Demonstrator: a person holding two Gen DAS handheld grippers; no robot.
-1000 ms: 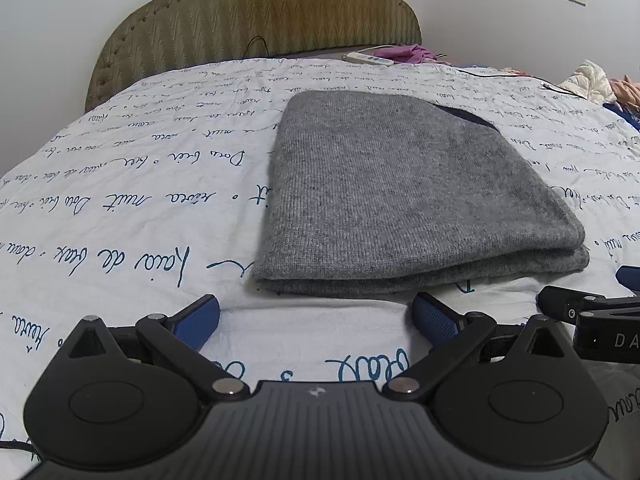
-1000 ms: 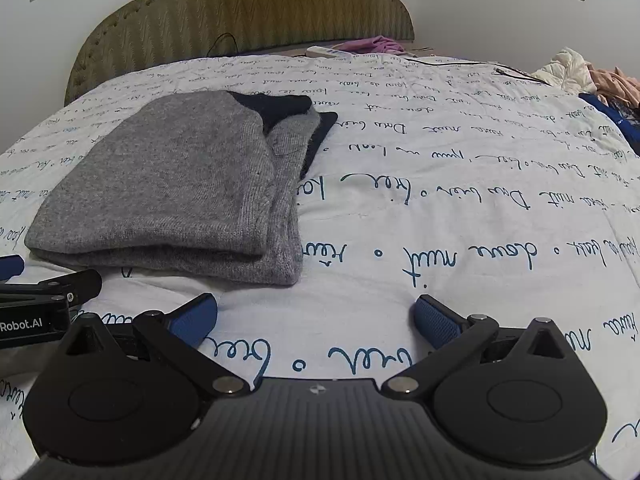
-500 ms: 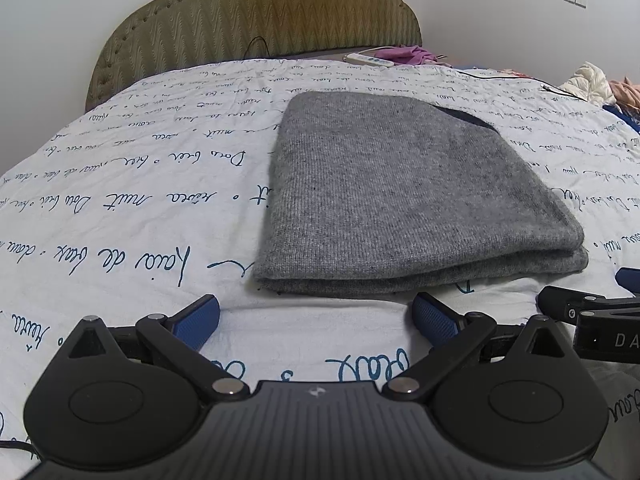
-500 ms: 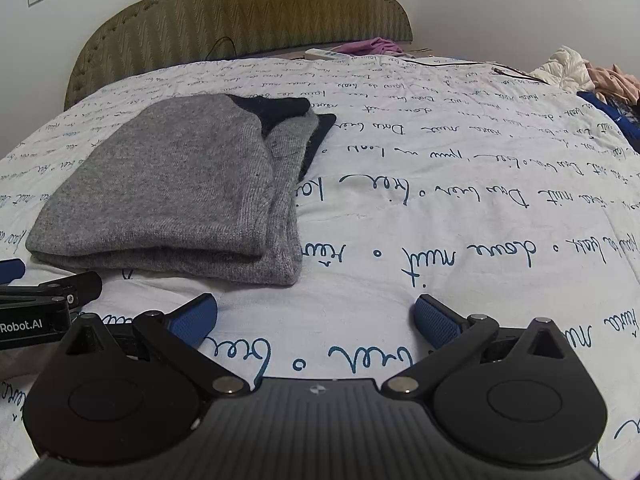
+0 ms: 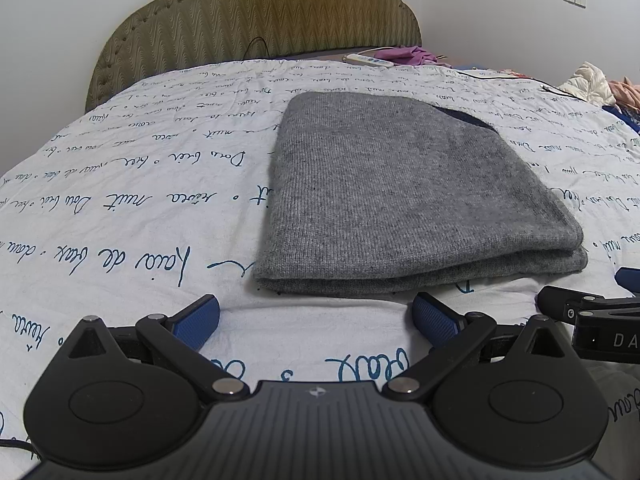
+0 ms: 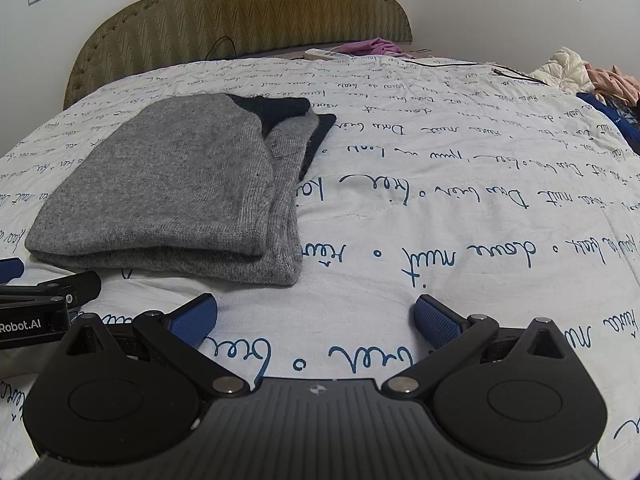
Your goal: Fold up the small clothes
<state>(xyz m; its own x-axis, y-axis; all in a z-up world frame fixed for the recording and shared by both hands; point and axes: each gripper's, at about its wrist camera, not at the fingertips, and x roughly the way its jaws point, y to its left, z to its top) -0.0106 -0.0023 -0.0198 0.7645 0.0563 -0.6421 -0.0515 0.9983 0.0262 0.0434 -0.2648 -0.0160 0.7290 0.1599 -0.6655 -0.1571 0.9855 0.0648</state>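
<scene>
The bed (image 5: 120, 208), under a script-printed sheet, is filling both views, its headboard (image 5: 256, 20) sitting at the top. A folded grey sweater (image 5: 400, 200) is lying at centre. The left claw (image 5: 316, 320) is hovering spread wide and empty, just short of the sweater; the right claw (image 6: 316, 320) is gaping empty too, lower centre.

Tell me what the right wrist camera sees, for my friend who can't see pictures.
A folded grey sweater with dark navy trim lies on a white bedsheet printed with blue handwriting. The open right gripper sits low in front, empty, its jaws spread wide. An olive headboard stands behind.
</scene>
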